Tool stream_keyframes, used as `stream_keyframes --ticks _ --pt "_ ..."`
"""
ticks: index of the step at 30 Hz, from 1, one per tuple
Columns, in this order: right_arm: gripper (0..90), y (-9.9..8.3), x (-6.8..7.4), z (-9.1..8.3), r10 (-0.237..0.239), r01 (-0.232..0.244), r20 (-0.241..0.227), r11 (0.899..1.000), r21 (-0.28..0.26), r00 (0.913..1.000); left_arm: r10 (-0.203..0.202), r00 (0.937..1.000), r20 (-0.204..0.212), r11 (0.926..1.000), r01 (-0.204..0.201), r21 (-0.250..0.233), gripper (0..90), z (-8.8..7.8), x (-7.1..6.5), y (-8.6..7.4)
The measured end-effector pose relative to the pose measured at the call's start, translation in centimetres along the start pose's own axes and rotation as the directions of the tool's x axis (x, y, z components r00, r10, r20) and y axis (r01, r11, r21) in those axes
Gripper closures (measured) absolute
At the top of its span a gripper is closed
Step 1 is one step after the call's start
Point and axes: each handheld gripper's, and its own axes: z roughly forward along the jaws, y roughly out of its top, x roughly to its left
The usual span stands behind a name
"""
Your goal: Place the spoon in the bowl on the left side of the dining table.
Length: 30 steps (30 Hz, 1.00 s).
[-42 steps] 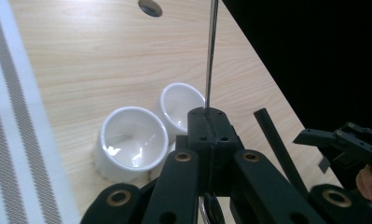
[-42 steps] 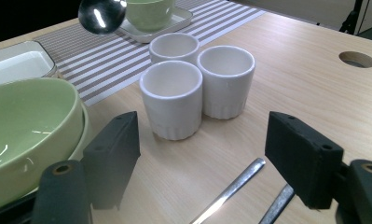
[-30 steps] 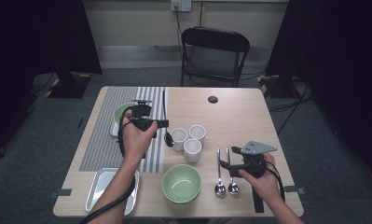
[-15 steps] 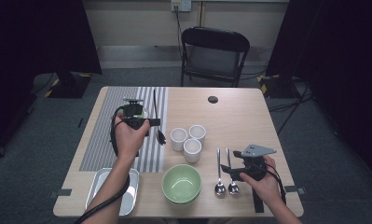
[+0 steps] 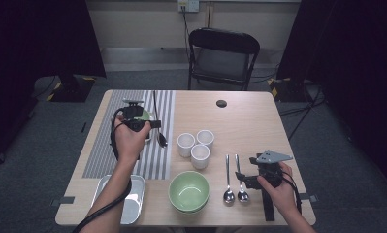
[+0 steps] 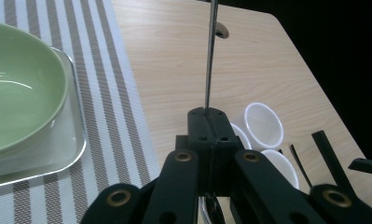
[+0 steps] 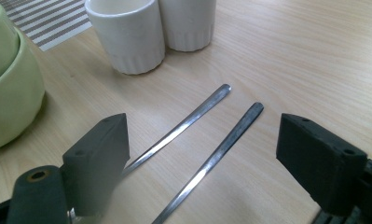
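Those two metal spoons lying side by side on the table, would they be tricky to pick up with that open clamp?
Probably a bit. The two spoons lie flat on the smooth wooden table, so their thin handles give little to catch and may slide. They look rigid, so likely no bending. The right gripper spans both handles with open jaws and might catch both.

Three white ribbed cups (image 5: pixel 195 145) cluster mid-bench — a black folding chair (image 5: pixel 223 56) at twelve o'clock, a small black disc (image 5: pixel 221 103) before it.

My high view shows the pale wooden table (image 5: pixel 239 121) evenly lit from overhead against dark surroundings. Soft, short shadows fall beneath the white ribbed cups (image 7: pixel 127 35). My near black jaws render blurred; the metal spoon handles (image 7: pixel 221 149) show mild glare.
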Motion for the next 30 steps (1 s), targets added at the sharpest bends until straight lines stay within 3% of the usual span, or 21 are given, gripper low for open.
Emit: stream_keyframes --ticks 19,30 --pt "16.6 -0.6 -0.5 -0.2 0.005 -0.005 0.001 1.000 0.004 1.0000 -0.034 0.9982 -0.050 0.9994 0.034 -0.008 90.0 0.1 2.9 0.7" --pt "16.8 -0.7 -0.7 -0.1 0.004 -0.004 -0.001 1.000 0.008 1.0000 -0.040 0.9969 -0.068 0.9991 0.038 -0.020 90.0 -0.3 3.5 1.4"
